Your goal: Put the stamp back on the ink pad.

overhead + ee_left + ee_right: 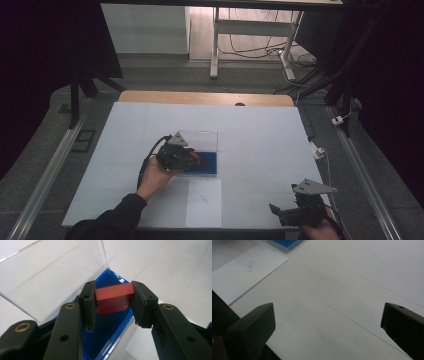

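Our left gripper (113,298) has its fingers clamped on a red block (113,296) stamped with a gold mark, over the blue case (110,325); right gripper (328,322) fingers wide.

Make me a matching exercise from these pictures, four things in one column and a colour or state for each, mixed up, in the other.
Things:
1. left gripper
2. right gripper
3. box lid
4. box base

Colours or states:
A. blue
B. clear, standing open
C. open, holding nothing, over the bare table
D. shut on the red block

Pairs: 1-D, 2-C, 3-B, 4-A
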A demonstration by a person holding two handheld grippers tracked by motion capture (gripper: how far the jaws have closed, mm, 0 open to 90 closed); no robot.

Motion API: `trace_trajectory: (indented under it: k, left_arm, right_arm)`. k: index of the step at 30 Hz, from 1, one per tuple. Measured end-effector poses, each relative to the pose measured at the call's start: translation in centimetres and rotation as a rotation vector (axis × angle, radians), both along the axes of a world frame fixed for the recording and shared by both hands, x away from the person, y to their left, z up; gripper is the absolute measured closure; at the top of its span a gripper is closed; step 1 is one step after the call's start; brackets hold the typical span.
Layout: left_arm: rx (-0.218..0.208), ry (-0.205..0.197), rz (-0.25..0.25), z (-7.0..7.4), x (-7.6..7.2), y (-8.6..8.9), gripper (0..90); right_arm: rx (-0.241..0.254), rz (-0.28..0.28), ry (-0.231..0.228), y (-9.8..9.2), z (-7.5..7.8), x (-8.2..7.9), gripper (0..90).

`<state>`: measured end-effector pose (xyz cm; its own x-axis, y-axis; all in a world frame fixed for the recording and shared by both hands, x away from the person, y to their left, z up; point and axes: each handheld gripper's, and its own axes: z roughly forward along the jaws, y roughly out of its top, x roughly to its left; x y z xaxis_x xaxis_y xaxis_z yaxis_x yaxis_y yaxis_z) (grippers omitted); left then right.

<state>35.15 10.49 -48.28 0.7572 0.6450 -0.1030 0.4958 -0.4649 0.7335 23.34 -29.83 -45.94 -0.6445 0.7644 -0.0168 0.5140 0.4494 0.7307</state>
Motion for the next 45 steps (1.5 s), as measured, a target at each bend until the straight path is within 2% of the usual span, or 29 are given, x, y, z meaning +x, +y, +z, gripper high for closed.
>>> trace_trajectory:
  k: [12, 16, 19, 22, 28, 35, 45]
  left_arm:
    - [0.045, 0.001, 0.004, -1.5, 1.1, -0.9, 57.6]
    - [0.082, -0.007, 0.002, -2.0, 1.1, -1.2, 57.6]
    - [0.112, -0.034, -0.007, -2.1, 0.9, -1.5, 57.7]
    - [0.122, -0.039, 0.001, -2.1, 0.8, -1.6, 57.8]
    - [0.118, -0.032, 0.006, -2.1, 0.9, -1.6, 57.7]
    - [0.111, -0.002, 0.014, -1.8, 1.1, -1.5, 55.8]
    - [0.044, 0.024, 0.034, -1.0, 1.1, -0.7, 40.3]
  right_arm:
    - [-0.001, 0.000, 0.001, 0.0, 0.0, 0.0, 0.0]
    - [-0.001, 0.000, 0.002, 0.0, 0.0, 0.0, 0.0]
    - [-0.001, 0.002, 0.001, 0.0, 0.0, 0.0, 0.0]
    - [-0.003, 0.003, 0.002, 0.0, 0.0, 0.0, 0.0]
    - [-0.004, 0.005, 0.000, 0.1, 0.0, 0.0, 0.0]
    - [-0.005, 0.007, -0.001, 0.1, 0.0, 0.0, 0.0]
    - [-0.007, 0.006, 0.000, 0.1, 0.0, 0.0, 0.0]
